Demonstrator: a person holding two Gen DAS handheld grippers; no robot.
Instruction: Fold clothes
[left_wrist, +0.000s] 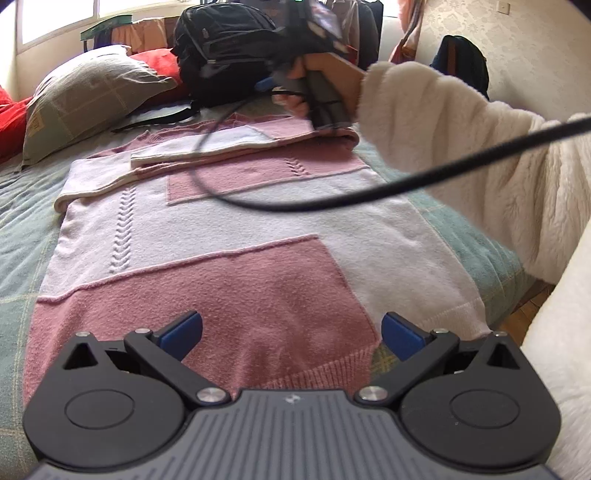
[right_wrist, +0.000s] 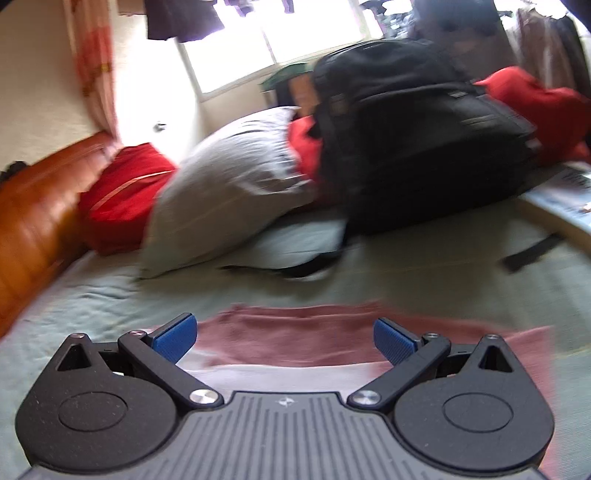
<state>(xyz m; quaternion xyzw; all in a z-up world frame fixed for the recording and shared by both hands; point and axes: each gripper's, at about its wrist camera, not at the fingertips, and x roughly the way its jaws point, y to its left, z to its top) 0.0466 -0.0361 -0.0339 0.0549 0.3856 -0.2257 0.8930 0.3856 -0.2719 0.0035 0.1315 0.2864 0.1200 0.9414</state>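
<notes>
Sweater (left_wrist: 229, 236) flat on bed (left_wrist: 22, 206), sleeves folded in.
My left hand-held gripper (left_wrist: 291, 334) released over its hem; right hand-held gripper (right_wrist: 284, 343) released too, above collar end w/ backpack (right_wrist: 417, 147) beyond.

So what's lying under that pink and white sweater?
The sweater lies on a green checked bedcover, which shows all round its edges. A folded sleeve rests on top. Anything directly beneath the sweater is covered.
</notes>
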